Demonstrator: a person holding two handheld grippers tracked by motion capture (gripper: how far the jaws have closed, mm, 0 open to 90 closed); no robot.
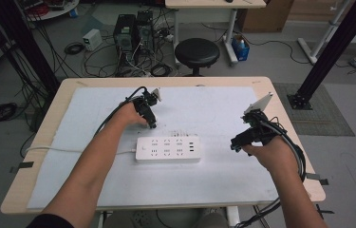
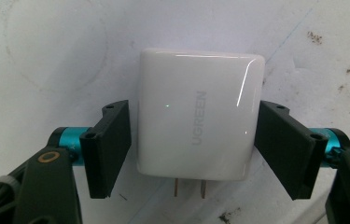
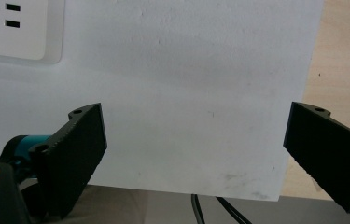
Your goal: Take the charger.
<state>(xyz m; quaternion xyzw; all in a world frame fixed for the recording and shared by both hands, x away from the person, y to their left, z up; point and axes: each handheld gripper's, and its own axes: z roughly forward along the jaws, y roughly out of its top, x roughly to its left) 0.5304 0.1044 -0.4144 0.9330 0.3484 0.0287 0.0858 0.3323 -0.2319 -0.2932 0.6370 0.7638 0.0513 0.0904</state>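
The left gripper (image 2: 193,144) has its jaws pressed against both sides of a white charger (image 2: 196,114), whose prongs point to 6 o'clock. In the high view it is hidden under the gripper, at 11 o'clock from the power strip (image 1: 168,149). The right gripper (image 3: 196,154) gapes wide over the white mat (image 3: 186,84).

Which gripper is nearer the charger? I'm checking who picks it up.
Left. The left gripper has its jaws on either side of the charger; the right gripper hovers beyond the power strip, nothing between its jaws.
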